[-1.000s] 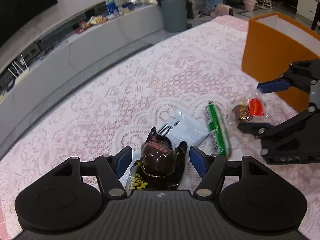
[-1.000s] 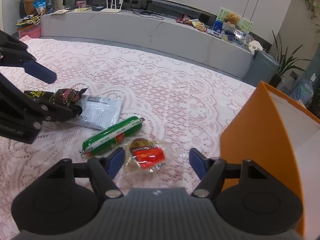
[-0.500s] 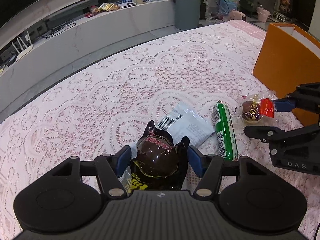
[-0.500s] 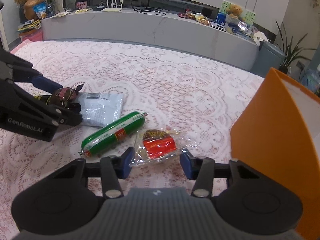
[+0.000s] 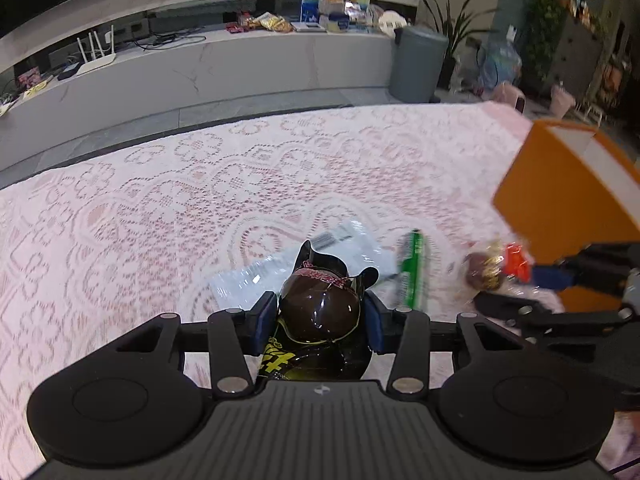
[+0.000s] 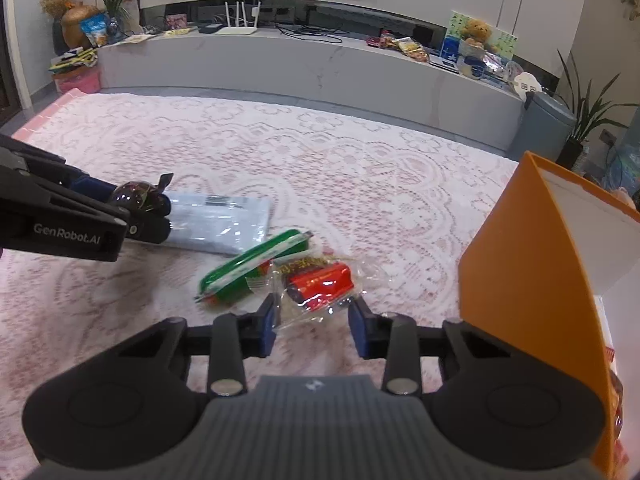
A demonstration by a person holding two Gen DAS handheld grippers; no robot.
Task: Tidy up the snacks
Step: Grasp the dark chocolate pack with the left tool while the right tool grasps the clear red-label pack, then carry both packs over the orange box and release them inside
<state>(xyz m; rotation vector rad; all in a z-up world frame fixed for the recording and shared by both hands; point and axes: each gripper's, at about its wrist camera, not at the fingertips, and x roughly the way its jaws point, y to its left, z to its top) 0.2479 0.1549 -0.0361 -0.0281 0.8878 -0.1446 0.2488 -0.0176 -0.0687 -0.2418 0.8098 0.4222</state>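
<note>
- Now, in the left wrist view, the left gripper [image 5: 320, 320] is pinching the dark brown snack packet [image 5: 320, 312]; its blue fingers [image 5: 266, 320] have just been closing and are pressing on both sides of the packet, where a second ago they were standing wide with the packet lying loose between them.
- The white packet [image 5: 352, 240] is lying flat on the pink lace tabletop [image 5: 160, 208] just behind the brown one, and the green sausage stick [image 5: 412, 272] is lying beside it; both are blurred here, unlike in the earlier frames.
- At the right edge, the right gripper [image 5: 516, 284] is reaching in at the clear packet with a red label [image 5: 496, 268], in front of the orange box [image 5: 560, 208].
- In the right wrist view, the right gripper [image 6: 314, 326] is closing its fingers [image 6: 267, 330] around the clear packet with a red label [image 6: 320, 284]; they have come much nearer than a second ago and are sitting at the packet's crinkled edges, though I cannot tell whether both pads are pressing yet.
- The green sausage stick [image 6: 252, 268] is touching that packet's left side, with the white packet [image 6: 220, 224] behind it.
- The left gripper [image 6: 132, 204] is holding the dark brown snack packet [image 6: 136, 196] at the left.
- The orange box [image 6: 528, 264] is standing open-topped at the right.
</note>
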